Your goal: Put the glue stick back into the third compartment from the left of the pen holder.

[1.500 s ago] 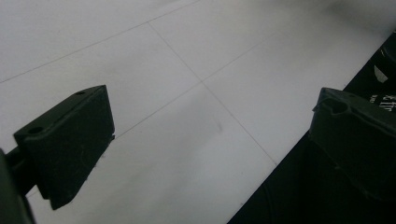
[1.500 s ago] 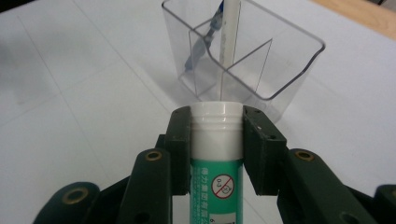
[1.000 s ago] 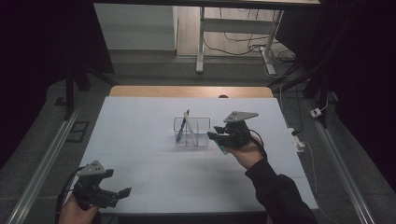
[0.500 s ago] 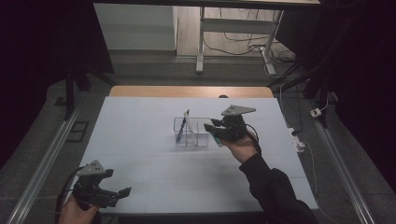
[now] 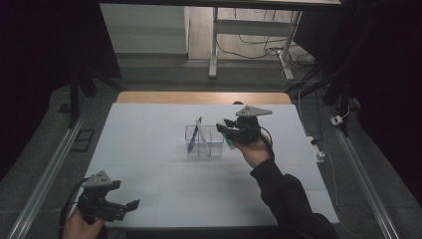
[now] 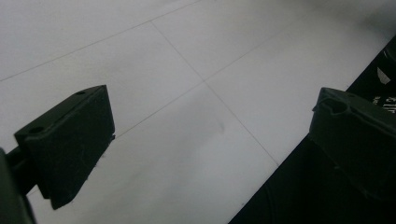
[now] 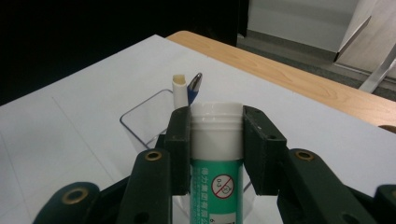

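While the right gripper [image 5: 225,130] clamps a green glue stick [image 7: 216,154] just below its white cap, the tube lies roughly level, cap end pointing toward the clear plastic organizer [image 5: 203,141] at mid-table. In the right gripper view both black jaws press against the tube's sides, and the organizer's rim [image 7: 140,112] stands just beyond the cap, with a blue pen [image 7: 193,88] and a white stick [image 7: 178,91] leaning upright inside it. In the high view the gripper is at the organizer's right edge, apart from its wall and above the white table [image 5: 149,124].

The left gripper [image 5: 127,206] sits near the table's front left corner, well apart from the work; its jaws stand wide apart with nothing between them, bare tabletop [image 6: 196,56] showing through the gap.

Judged risks from this position:
- The tube is held level, so it would probably have to be tipped upright to stand in a compartment; released as it lies, it could bridge the rim or roll off onto the table.
- The organizer looks light and nothing holds it down. A nudge from the cap or a jaw against its wall could slide or tip it, spilling the pen and stick.
- The leaning pen and stick occupy one compartment; lowering the tube there could jam against them.
- The grip is close to the cap end, so the longer body may swing as the hand turns.
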Demonstrator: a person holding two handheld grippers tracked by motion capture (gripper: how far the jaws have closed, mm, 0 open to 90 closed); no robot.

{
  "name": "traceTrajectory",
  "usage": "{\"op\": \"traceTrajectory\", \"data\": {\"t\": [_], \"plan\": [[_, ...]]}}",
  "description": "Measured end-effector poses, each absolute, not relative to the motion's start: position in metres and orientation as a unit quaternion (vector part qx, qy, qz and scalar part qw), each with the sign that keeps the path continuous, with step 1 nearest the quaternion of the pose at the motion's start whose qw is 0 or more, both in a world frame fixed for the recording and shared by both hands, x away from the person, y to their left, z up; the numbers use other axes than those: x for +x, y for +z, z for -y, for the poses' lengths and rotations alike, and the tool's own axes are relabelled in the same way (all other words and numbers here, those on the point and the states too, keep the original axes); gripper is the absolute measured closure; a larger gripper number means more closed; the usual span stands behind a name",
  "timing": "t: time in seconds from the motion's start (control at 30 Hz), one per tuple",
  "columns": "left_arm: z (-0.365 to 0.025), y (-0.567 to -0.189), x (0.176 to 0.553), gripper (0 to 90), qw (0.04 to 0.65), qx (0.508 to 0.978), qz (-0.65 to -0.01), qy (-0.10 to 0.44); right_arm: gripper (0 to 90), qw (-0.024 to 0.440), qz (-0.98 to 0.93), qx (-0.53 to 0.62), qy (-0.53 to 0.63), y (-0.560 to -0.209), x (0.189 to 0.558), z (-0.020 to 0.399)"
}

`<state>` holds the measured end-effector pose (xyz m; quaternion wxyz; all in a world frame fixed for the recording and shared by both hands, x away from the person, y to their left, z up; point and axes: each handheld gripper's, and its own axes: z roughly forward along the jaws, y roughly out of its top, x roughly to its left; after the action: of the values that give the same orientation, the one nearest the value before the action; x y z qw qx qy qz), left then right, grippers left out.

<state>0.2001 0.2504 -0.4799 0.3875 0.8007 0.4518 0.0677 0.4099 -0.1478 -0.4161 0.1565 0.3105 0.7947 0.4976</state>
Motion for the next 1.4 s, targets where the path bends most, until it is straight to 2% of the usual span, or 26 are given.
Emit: {"op": "traceTrajectory", "data": {"t": [1.4], "plan": [[-0.251,-0.480,0.200,0.3,0.390,0.801,-0.450,0.066,65.5,0.178,-0.776,0.310,0.520,-0.432,0.444,0.105]]}}
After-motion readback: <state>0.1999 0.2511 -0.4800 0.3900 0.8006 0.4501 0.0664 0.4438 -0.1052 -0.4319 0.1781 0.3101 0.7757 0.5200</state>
